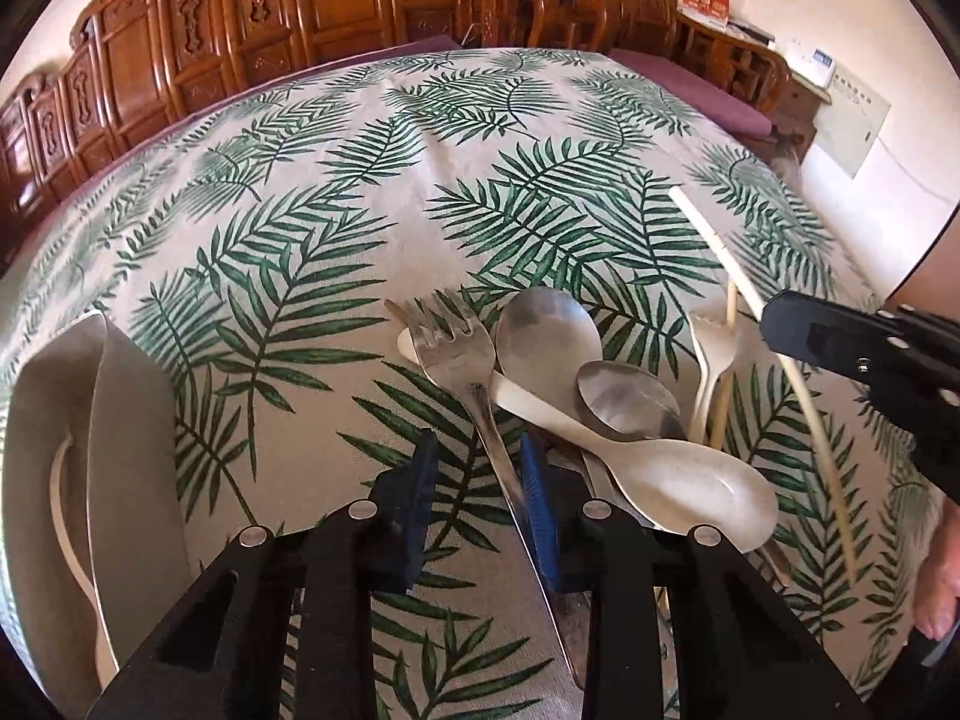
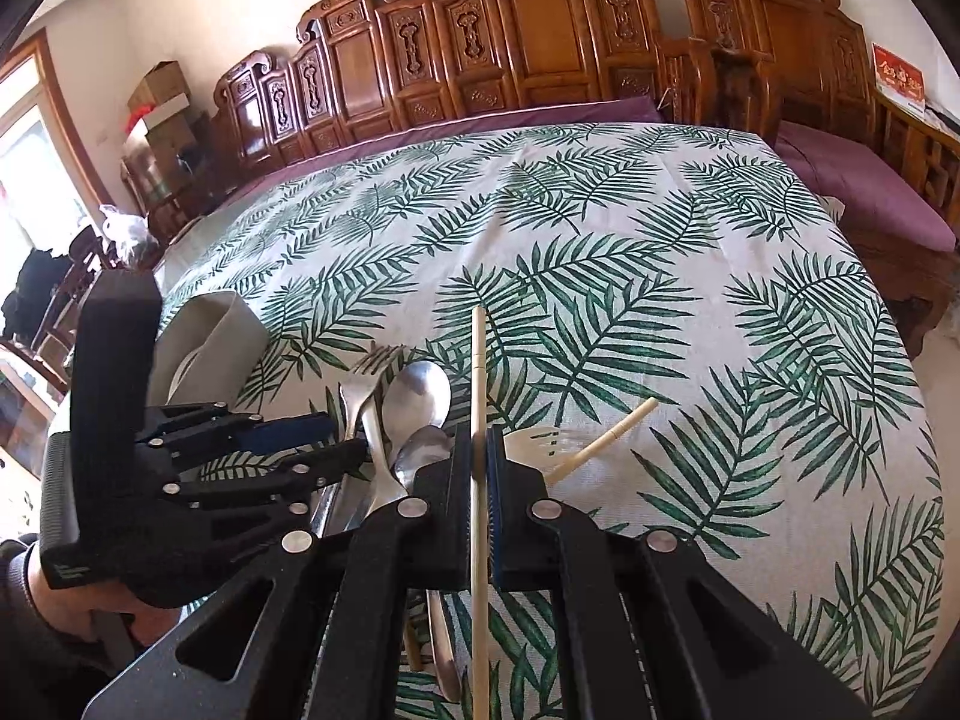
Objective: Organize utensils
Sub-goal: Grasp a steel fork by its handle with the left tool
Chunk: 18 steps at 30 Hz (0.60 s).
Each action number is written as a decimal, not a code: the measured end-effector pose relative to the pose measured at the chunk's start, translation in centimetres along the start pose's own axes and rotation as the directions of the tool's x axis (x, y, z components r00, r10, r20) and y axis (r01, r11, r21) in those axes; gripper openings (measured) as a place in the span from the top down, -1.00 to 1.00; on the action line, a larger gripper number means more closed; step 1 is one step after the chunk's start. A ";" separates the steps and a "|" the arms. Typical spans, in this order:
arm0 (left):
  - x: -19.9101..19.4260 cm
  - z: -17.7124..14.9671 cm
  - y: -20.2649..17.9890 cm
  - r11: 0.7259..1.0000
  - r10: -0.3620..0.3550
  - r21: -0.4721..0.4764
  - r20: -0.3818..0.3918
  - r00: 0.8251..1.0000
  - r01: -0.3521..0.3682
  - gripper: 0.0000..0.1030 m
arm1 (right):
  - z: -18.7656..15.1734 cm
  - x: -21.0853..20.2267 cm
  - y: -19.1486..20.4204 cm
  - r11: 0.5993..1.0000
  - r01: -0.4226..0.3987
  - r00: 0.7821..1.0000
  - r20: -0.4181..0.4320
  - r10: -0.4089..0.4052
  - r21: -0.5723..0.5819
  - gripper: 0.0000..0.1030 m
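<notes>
A heap of utensils lies on the palm-leaf tablecloth (image 1: 336, 192): a steel fork (image 1: 456, 348), two steel spoons (image 1: 549, 330), a white plastic spoon (image 1: 708, 492) and a cream plastic fork (image 1: 711, 336). My left gripper (image 1: 480, 450) straddles the steel fork's handle, which runs close to the right pad; the left pad stands off it. My right gripper (image 2: 478, 480) is shut on a pale chopstick (image 2: 478, 360), lifted clear of the cloth. In the left wrist view the right gripper (image 1: 780, 330) hangs over the heap's right side with that chopstick (image 1: 708, 234). A second chopstick (image 2: 606, 438) rests by the plastic fork (image 2: 534, 444).
A grey organizer tray (image 1: 126, 420) stands at the left with a white utensil (image 1: 60, 510) inside; it also shows in the right wrist view (image 2: 210, 324). Carved wooden benches (image 2: 540, 48) with purple cushions line the far side. A hand (image 1: 936, 588) holds the right gripper.
</notes>
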State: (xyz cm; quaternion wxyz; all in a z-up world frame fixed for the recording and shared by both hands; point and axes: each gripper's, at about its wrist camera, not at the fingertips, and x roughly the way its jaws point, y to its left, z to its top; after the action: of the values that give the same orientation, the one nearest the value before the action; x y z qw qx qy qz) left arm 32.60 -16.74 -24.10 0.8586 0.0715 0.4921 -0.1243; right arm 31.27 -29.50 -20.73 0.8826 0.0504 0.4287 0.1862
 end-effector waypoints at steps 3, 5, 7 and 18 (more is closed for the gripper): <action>0.3 0.5 -0.1 1.000 0.013 -0.002 0.000 1.000 -0.013 0.47 | 0.0 -0.1 -0.2 1.000 0.001 1.000 0.004 -0.001 0.007 0.88; 0.3 0.6 -0.1 1.000 0.012 -0.004 -0.004 1.000 -0.012 0.50 | 0.0 -0.2 -0.2 1.000 0.003 1.000 0.003 -0.003 0.009 0.88; 0.3 0.6 0.0 1.000 0.008 -0.005 -0.005 1.000 -0.008 0.70 | -0.1 -0.1 -0.1 1.000 0.004 1.000 0.002 -0.004 0.010 0.88; -1.8 -1.1 1.0 1.000 0.000 -0.001 0.025 1.000 0.000 0.89 | 0.0 -0.3 1.3 1.000 -0.016 1.000 0.007 0.016 -0.009 0.88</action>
State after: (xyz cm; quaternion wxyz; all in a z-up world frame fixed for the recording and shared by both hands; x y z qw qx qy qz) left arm 31.12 -15.21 -23.10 0.8647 0.0693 0.4816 -0.1248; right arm 30.71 -28.39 -20.23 0.8828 0.0507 0.4244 0.1948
